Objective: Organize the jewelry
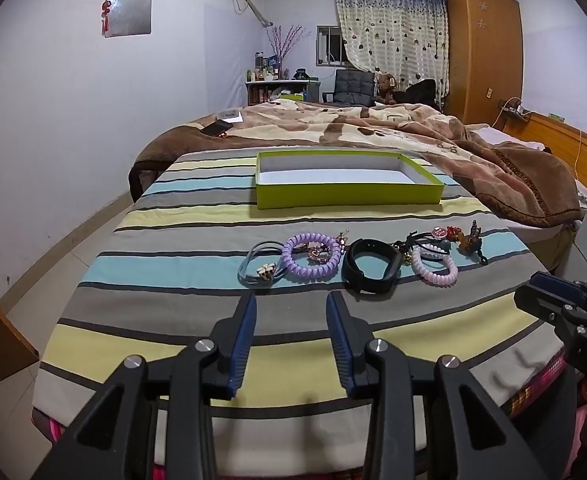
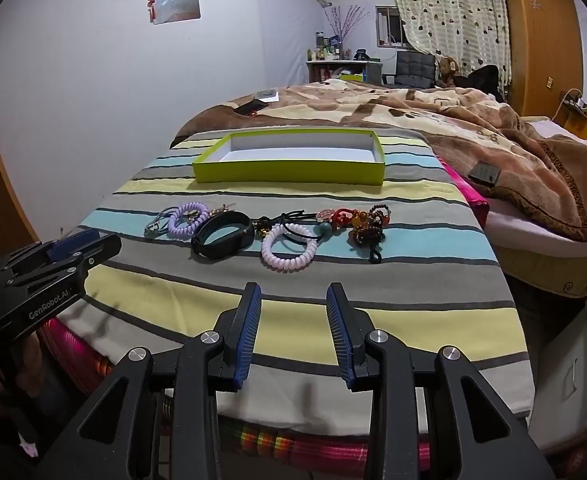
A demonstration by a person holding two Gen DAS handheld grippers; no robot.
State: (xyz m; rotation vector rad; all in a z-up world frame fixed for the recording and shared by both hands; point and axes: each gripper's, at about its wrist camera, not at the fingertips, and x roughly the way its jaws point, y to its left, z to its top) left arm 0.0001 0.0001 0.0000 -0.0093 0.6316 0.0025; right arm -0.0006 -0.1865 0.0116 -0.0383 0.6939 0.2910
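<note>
A row of jewelry lies across the striped sheet (image 1: 165, 240): grey hair ties (image 1: 259, 268), a purple coil bracelet (image 1: 311, 256), a black wristband (image 1: 369, 268), a pink coil bracelet (image 1: 433, 266) and brown bead trinkets (image 1: 469, 242). The right wrist view shows the same row, with the purple coil bracelet (image 2: 187, 218), black wristband (image 2: 221, 240), pink coil bracelet (image 2: 289, 250) and bead trinkets (image 2: 367, 224). Beyond it sits a shallow green box (image 1: 347, 196), white inside. My left gripper (image 1: 291, 300) hovers open short of the row, holding nothing. My right gripper (image 2: 293, 290) is open too, near the pink coil.
A brown patterned blanket (image 1: 413, 128) covers the far bed, with a phone (image 1: 216, 128) on it and a dark device (image 2: 484, 173) on its right fold. The green box (image 2: 289, 168) sits mid-sheet. A wooden wardrobe (image 1: 483, 52) and desk stand at the back. The bed edge is just below my grippers.
</note>
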